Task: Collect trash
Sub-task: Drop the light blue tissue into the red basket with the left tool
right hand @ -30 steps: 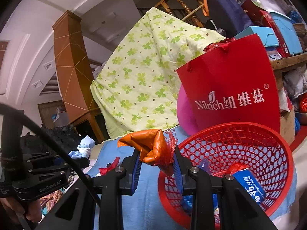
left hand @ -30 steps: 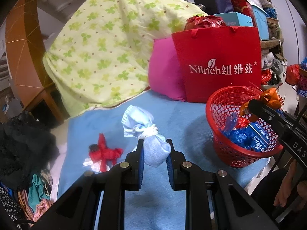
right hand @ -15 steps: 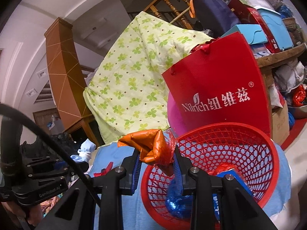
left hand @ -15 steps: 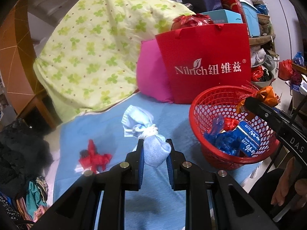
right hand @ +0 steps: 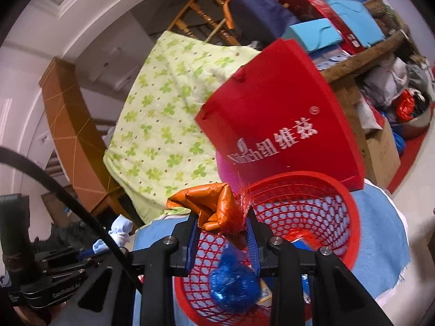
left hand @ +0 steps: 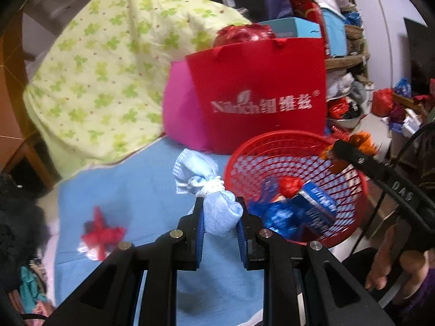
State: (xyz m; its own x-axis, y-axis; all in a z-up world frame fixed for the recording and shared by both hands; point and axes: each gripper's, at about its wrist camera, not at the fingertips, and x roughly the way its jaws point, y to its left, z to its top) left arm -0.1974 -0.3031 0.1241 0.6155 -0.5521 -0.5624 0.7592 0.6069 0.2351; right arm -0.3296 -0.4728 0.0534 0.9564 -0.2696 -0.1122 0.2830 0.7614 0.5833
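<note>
Trash is gripped in both tools. A pale blue knotted cloth bundle (left hand: pixel 217 203) is clamped between the jaws of the left gripper (left hand: pixel 220 226), above the light blue cloth-covered surface (left hand: pixel 130 190) and just beside the round red plastic mesh basket (left hand: pixel 272 146). A crumpled orange plastic wrapper (right hand: pixel 214 212) is pinched between the closed jaws of the right gripper (right hand: pixel 221 240), held over the basket's rim. Blue crinkled wrappers (right hand: pixel 233 288) and a blue printed box (left hand: pixel 318 201) are seen inside the basket. A red crumpled wrapper (left hand: pixel 102 233) lies on the cloth, well apart from the basket. A red paper shopping bag (left hand: pixel 261 95) stands behind it.
</note>
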